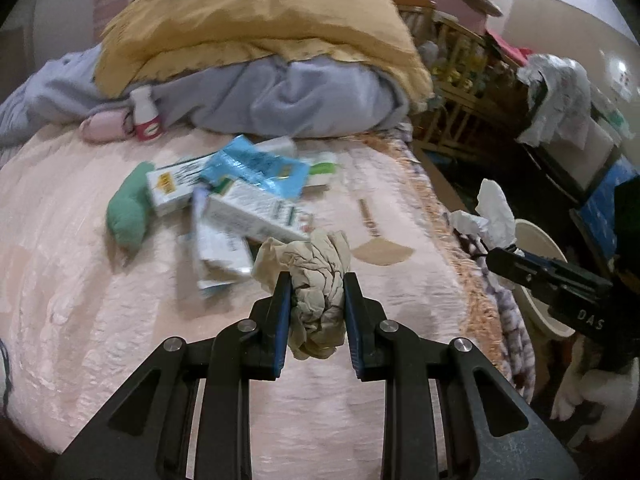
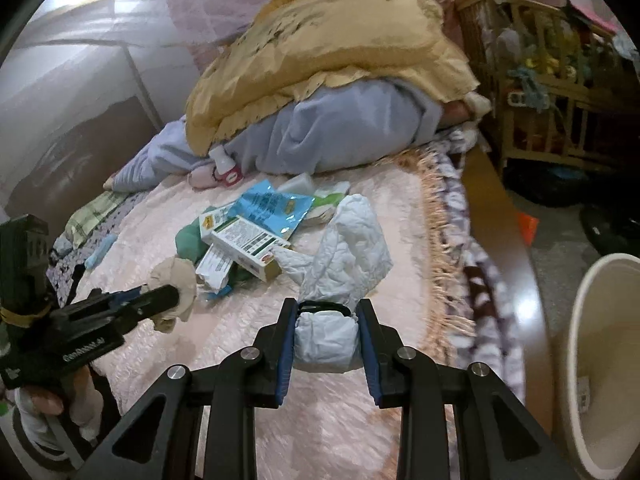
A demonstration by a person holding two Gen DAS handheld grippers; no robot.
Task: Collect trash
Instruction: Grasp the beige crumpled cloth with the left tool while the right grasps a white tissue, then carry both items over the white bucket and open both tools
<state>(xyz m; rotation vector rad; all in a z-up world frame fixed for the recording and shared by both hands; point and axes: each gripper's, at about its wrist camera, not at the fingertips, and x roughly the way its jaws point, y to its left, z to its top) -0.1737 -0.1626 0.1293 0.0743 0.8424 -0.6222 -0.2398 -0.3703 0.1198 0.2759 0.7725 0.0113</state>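
The left tongs [image 1: 313, 280] are clamped on a crumpled beige-tan paper wad [image 1: 316, 276], their blue-lined fingers [image 1: 282, 316] pressing it from both sides, and the wad hangs clear above the pale pink quilted bedspread [image 1: 120, 340]. The right tongs [image 2: 327, 308] are clamped on a crumpled white tissue [image 2: 344, 248]; its lower part is squeezed flat between the pads and the rest billows up beyond the tips. In the left wrist view those right tongs show at the right edge with the tissue sticking up over the edge of the bed, above a round cream plastic bin [image 1: 540, 248] on the floor. In the right wrist view the same bin [image 2: 592, 360] stands at the far right, beside the bed's fringed border [image 2: 444, 280], and the left tongs with the beige wad sit at the left. Still on the bedspread, in a loose heap near the middle, lie white-and-green cardboard cartons [image 1: 256, 212], a shiny blue foil pouch [image 1: 256, 168] on top of them, and a green cloth bundle [image 1: 128, 208] touching the heap's left side. Behind them a small white bottle with a pink base [image 1: 146, 116] leans against folded lavender and mustard-yellow blankets [image 1: 256, 40]
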